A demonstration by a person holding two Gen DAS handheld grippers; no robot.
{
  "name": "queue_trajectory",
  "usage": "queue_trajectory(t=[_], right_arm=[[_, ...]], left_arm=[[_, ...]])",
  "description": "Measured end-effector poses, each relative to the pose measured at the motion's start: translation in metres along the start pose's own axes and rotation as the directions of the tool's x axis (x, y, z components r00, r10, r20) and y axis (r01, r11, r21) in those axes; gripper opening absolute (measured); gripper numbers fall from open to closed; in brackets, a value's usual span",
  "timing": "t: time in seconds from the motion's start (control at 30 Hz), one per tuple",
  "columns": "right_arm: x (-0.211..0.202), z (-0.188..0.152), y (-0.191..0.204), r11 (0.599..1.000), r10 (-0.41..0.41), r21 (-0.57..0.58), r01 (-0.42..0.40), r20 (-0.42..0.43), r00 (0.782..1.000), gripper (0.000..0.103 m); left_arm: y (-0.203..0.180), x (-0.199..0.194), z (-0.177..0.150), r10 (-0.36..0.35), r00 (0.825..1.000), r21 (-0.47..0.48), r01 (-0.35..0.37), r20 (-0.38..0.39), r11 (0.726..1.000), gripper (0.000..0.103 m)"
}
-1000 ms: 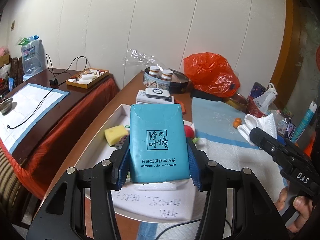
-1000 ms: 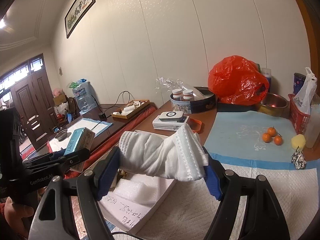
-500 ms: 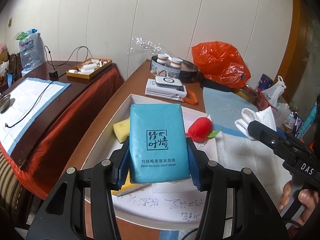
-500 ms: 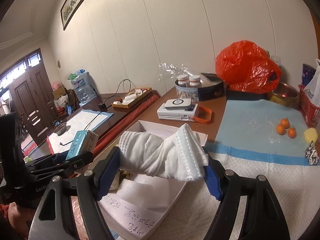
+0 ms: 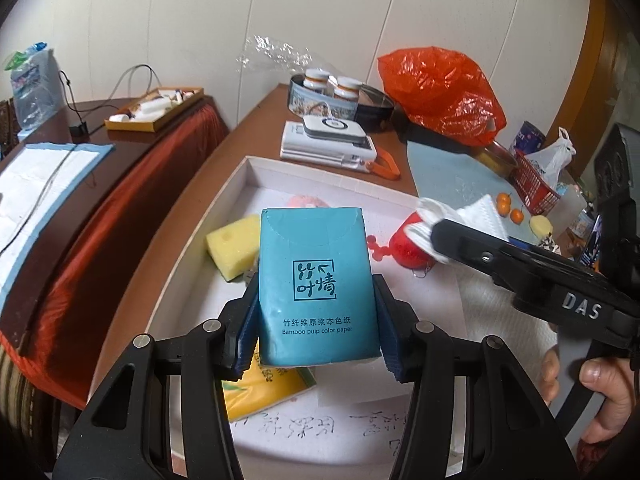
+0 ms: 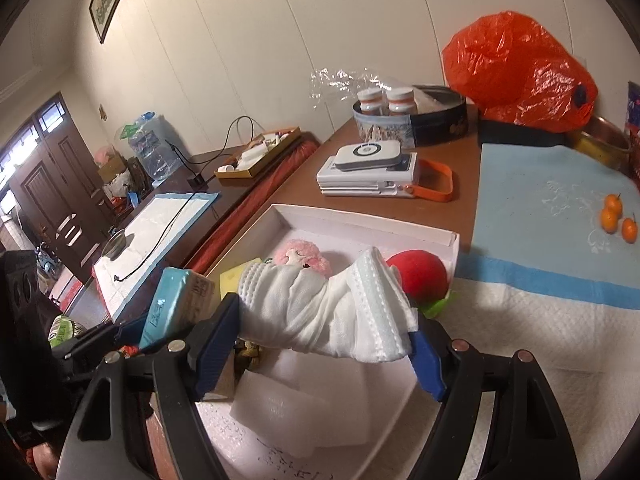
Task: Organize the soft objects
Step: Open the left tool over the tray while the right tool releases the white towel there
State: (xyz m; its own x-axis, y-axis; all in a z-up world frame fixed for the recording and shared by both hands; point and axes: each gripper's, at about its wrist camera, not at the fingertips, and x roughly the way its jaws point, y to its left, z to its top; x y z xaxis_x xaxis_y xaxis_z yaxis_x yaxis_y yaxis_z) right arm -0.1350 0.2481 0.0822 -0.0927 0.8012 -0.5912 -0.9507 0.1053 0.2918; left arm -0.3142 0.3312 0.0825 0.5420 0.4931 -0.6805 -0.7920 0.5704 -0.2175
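Above the white box (image 5: 256, 168), left gripper (image 5: 316, 316) clamps a tissue pack (image 5: 316, 284), right gripper (image 6: 324, 320) a mask bundle (image 6: 320, 308); crowded contents could tip either

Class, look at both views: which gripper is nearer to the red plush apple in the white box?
Right. The right gripper, clamping crumpled white masks, sits just beside the red plush apple; the left gripper, holding a teal tissue pack, is farther away.

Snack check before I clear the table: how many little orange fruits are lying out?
3, clustered on the blue mat right of the white box: one farthest back, one just in front, one to its right. Others may be hidden.
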Motion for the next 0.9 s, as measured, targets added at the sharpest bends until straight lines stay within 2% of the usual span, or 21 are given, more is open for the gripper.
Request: queue_trajectory(t=[0.2, 0.57, 0.63, 0.67, 0.7, 0.73, 0.77, 0.9], right_arm=[[0.013, -0.005, -0.002, 0.999, -0.016, 0.039, 0.017, -0.021, 1.0, 0.078], [0.014, -0.003, -0.002, 0.999, -0.031, 0.038, 0.031, -0.008, 0.999, 0.079], [0.015, -0.003, -0.001, 0.999, -0.023, 0.037, 0.024, -0.003, 1.0, 0.085], [0.016, -0.003, -0.001, 0.999, -0.019, 0.037, 0.019, -0.001, 1.0, 0.087], [0.016, -0.003, -0.001, 0.999, -0.018, 0.036, 0.018, -0.001, 1.0, 0.093], [0.016, -0.004, -0.001, 0.999, -0.018, 0.034, 0.018, 0.005, 1.0, 0.103], [0.015, -0.004, 0.0, 0.999, -0.019, 0.035, 0.019, 0.012, 1.0, 0.103], [0.009, -0.006, 0.003, 0.999, -0.031, 0.027, 0.03, 0.049, 0.998, 0.103]], left_arm=[[0.001, 0.013, 0.003, -0.02, 1.0, 0.009, 0.02, -0.021, 1.0, 0.051], [-0.006, 0.026, 0.008, -0.047, 0.998, 0.028, 0.048, -0.048, 0.998, 0.051], [-0.006, 0.028, 0.008, -0.041, 0.997, 0.026, 0.043, -0.06, 0.999, 0.053], [-0.006, 0.029, 0.008, -0.043, 0.997, 0.021, 0.044, -0.064, 0.999, 0.062], [-0.004, 0.03, 0.008, -0.033, 0.997, 0.011, 0.034, -0.072, 0.999, 0.086], [-0.003, 0.03, 0.008, -0.023, 0.997, 0.005, 0.023, -0.071, 1.0, 0.097], [-0.002, 0.029, 0.008, -0.011, 0.998, 0.002, 0.011, -0.065, 1.0, 0.103], [-0.002, 0.02, 0.007, 0.021, 0.999, 0.004, -0.021, -0.045, 1.0, 0.103]])
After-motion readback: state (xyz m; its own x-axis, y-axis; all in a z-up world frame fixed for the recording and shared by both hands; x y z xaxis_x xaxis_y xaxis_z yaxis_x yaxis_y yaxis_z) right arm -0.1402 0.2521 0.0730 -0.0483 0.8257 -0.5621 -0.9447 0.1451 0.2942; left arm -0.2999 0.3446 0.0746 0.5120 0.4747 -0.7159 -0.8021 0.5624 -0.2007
